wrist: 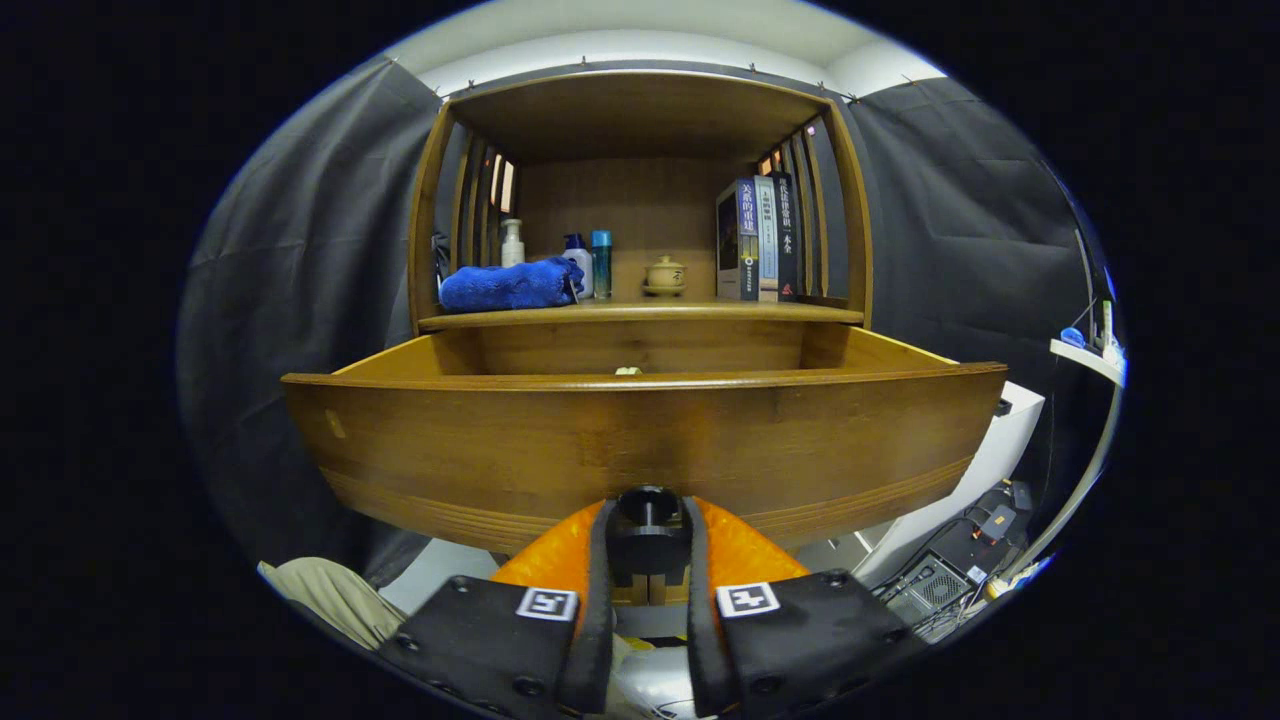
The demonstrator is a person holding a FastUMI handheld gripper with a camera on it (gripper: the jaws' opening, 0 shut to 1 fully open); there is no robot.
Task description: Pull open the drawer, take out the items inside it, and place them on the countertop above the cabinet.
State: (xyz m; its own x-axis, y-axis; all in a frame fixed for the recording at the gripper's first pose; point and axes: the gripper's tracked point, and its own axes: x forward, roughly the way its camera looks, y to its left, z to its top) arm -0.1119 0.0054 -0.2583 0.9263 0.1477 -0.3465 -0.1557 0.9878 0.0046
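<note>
Wooden drawer (pixel 640 440) stands pulled out at 12 o'clock, hand-held gripper (pixel 648 560) clenched on its black knob (pixel 647 510); pulling further risks unseating the drawer, and a pale item (pixel 628 371) barely peeks over the front

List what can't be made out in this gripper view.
- Drawer contents: its tall front panel hides them; just a pale tip peeks over the rim, unidentifiable.
- Black knob: the fingers flank it; contact unclear.
- Towel partly hides the bottles behind it.
- Book titles: too small.
</note>
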